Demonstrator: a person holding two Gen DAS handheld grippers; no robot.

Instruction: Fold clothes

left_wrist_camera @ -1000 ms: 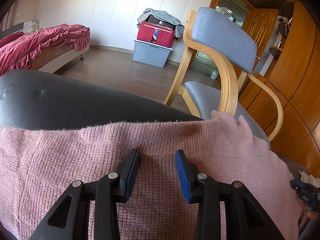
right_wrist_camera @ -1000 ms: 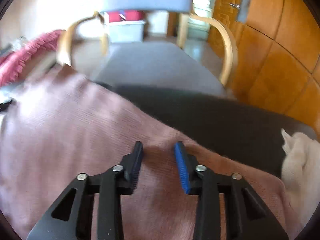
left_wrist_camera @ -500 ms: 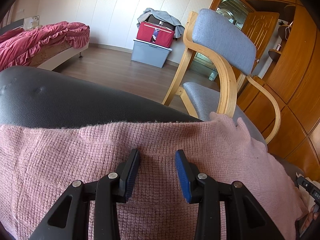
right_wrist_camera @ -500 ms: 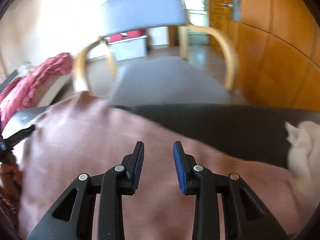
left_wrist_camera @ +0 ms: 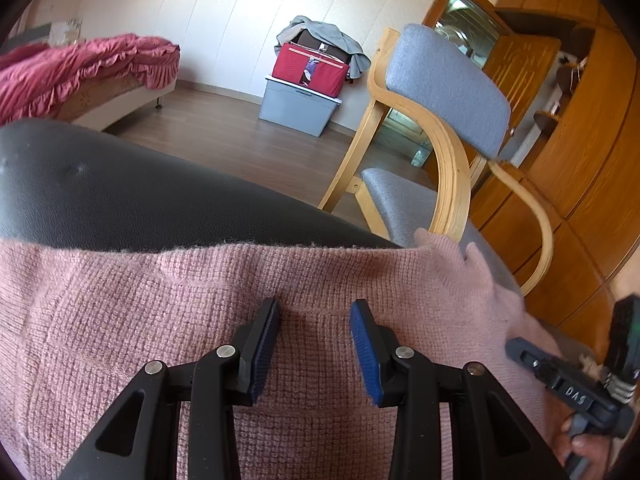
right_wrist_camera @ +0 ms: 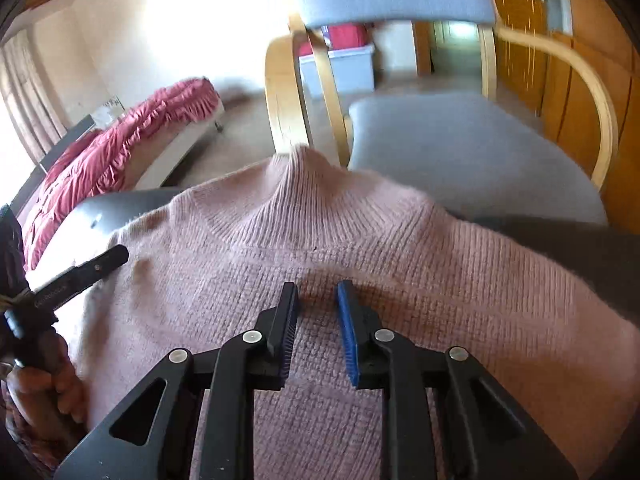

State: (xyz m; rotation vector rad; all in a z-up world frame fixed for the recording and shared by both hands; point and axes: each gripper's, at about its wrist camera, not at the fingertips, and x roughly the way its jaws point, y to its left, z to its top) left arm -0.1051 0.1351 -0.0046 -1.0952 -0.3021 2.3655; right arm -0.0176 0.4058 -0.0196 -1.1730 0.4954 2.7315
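A pink knitted sweater (left_wrist_camera: 168,312) lies spread on a black leather surface (left_wrist_camera: 120,196). Its ribbed collar (right_wrist_camera: 304,184) points away toward a chair. My left gripper (left_wrist_camera: 314,320) is open and empty, its fingers low over the sweater near its far edge. My right gripper (right_wrist_camera: 318,300) is open and empty, just above the sweater below the collar. The right gripper's body shows at the right edge of the left wrist view (left_wrist_camera: 568,384). The left gripper's finger shows at the left edge of the right wrist view (right_wrist_camera: 80,272).
A wooden armchair with grey cushions (left_wrist_camera: 444,80) stands just beyond the black surface. A bed with a red cover (left_wrist_camera: 80,68) is at the far left. A grey bin with a red box (left_wrist_camera: 300,100) stands by the wall. Wooden cabinets (left_wrist_camera: 592,152) line the right.
My right gripper has swung left over the sweater and now faces the collar; its jaws have narrowed a little. The white cloth has left its view. My left gripper has barely moved.
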